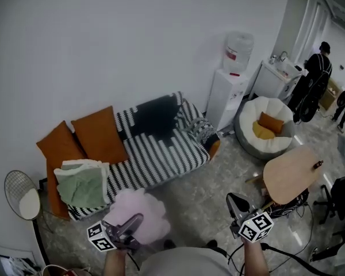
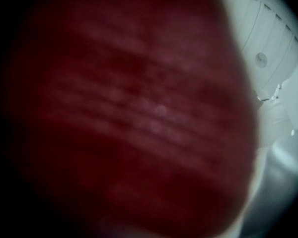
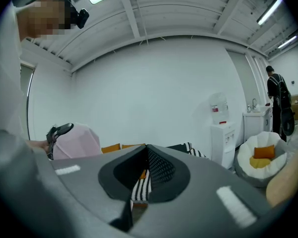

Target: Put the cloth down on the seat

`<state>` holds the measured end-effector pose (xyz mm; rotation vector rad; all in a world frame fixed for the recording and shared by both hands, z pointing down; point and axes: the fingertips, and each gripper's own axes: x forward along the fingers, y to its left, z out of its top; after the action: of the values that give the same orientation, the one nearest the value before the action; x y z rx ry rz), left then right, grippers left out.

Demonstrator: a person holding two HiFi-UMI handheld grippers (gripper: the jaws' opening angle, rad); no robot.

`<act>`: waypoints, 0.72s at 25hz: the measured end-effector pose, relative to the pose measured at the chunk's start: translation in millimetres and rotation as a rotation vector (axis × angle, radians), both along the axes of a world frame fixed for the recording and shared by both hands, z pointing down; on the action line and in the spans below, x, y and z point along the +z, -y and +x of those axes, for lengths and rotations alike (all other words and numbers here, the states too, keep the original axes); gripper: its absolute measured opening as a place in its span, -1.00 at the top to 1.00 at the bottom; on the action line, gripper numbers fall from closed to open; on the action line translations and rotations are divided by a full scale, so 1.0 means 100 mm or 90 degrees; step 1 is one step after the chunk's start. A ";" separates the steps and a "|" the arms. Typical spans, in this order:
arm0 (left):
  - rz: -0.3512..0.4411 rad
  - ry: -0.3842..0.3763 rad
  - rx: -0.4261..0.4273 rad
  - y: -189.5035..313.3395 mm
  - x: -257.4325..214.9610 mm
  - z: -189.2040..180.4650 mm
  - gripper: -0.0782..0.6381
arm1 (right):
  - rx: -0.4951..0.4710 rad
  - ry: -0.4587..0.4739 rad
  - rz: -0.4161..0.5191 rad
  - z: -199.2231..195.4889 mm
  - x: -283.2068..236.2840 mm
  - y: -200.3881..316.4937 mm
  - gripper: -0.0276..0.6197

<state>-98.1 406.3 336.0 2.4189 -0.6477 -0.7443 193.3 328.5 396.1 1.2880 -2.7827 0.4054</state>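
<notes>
Here's the left gripper, low in the head view and clamped on the cloth, a pale pink bundle that puffs up in front of it, well clear of the floor. The left gripper view is no help on the jaws, because the cloth lies right across the lens and fills it with a dark red blur, so the grip has to be judged from the other two views, where the bundle sits bunched at the gripper's tip. The right gripper rides alongside with its jaws together and nothing between them; only a sliver of striped cover shows past them. It looks spare for now, perhaps kept free to spread the cloth later. The sofa is ahead, well apart from both grippers. Cushions and a folded pile of blankets take up its left end, so the open striped seat in the middle is the likely landing spot. The cloth is carried high, probably so it won't drag, and the task looks to be in its approach, with the set-down not yet begun.
</notes>
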 end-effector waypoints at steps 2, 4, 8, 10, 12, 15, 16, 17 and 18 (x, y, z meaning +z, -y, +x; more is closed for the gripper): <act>-0.005 0.001 0.011 0.04 0.02 -0.06 0.51 | 0.009 -0.002 -0.005 -0.05 0.03 0.00 0.90; -0.008 0.001 0.023 0.06 0.02 -0.11 0.51 | 0.018 -0.004 -0.008 -0.11 0.05 -0.02 0.90; -0.009 0.006 0.043 0.10 0.04 -0.19 0.51 | 0.031 -0.006 -0.016 -0.21 0.11 -0.05 0.90; -0.009 0.009 0.050 0.11 0.05 -0.21 0.51 | 0.032 -0.007 -0.018 -0.24 0.15 -0.08 0.90; -0.007 0.010 0.054 0.12 0.05 -0.24 0.51 | 0.033 -0.008 -0.020 -0.27 0.17 -0.09 0.90; -0.007 0.006 0.055 0.18 0.04 -0.26 0.51 | 0.033 -0.007 -0.023 -0.30 0.16 -0.06 0.90; -0.008 0.004 0.055 0.21 0.04 -0.25 0.51 | 0.030 -0.005 -0.022 -0.30 0.14 -0.04 0.90; -0.010 0.003 0.055 0.24 0.04 -0.24 0.51 | 0.026 -0.003 -0.021 -0.29 0.13 0.00 0.90; -0.012 0.002 0.056 0.28 0.05 -0.22 0.51 | 0.023 -0.002 -0.019 -0.28 0.12 0.04 0.90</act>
<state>-120.1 378.4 341.1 2.4145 -0.5429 -0.6963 165.5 324.7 408.5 1.3319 -2.7436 0.4453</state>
